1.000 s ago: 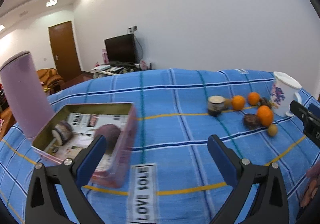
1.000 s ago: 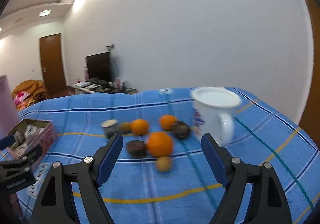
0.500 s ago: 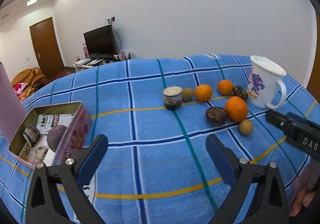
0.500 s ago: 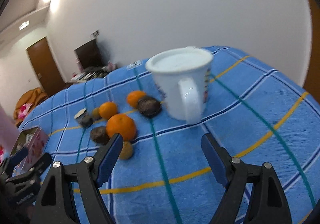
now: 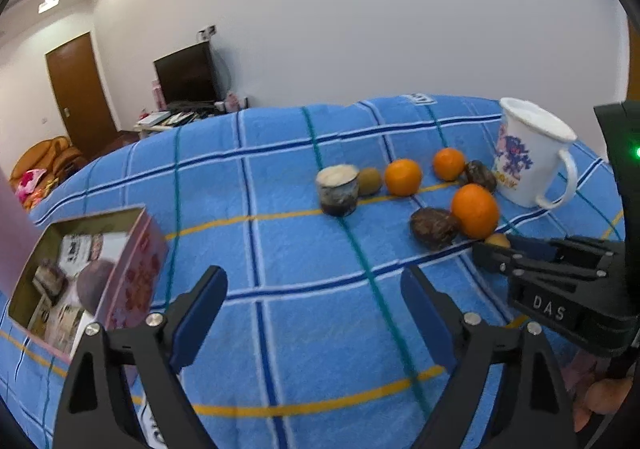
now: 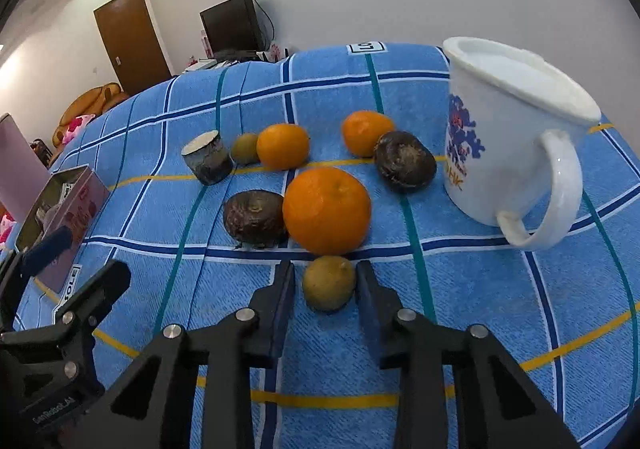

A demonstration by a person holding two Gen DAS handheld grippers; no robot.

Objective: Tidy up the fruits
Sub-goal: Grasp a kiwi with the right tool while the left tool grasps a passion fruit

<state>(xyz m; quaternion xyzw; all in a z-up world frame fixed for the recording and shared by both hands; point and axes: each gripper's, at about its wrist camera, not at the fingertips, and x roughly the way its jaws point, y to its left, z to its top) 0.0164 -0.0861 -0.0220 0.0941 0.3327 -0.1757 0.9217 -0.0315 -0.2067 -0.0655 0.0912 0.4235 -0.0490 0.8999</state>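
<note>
My right gripper [image 6: 324, 271] is shut on a small yellow-brown fruit [image 6: 329, 283] that rests on the blue checked cloth [image 6: 460, 289]. Just behind it lie a large orange [image 6: 326, 209], two dark wrinkled fruits [image 6: 254, 219] [image 6: 405, 161], two smaller oranges [image 6: 283, 146] [image 6: 366, 132] and a kiwi [image 6: 245, 148]. My left gripper [image 5: 313, 277] hovers over bare cloth with nothing between its fingers, its jaws closing. An open pink tin [image 5: 132, 261] at the left holds a dark purple fruit [image 5: 94, 283]. In the left wrist view the right gripper [image 5: 490, 249] partly hides the small fruit [image 5: 497, 239].
A white mug [image 6: 508, 137] with a blue print stands right of the fruits. A small dark jar [image 6: 207, 157] sits beside the kiwi. The tin's pink lid [image 6: 18, 161] stands at the far left. A TV, a door and a sofa lie beyond the table.
My right gripper swung down from the mug to the small yellow-brown fruit and shut on it. The left gripper moved right towards the fruits and its jaws narrowed a little.
</note>
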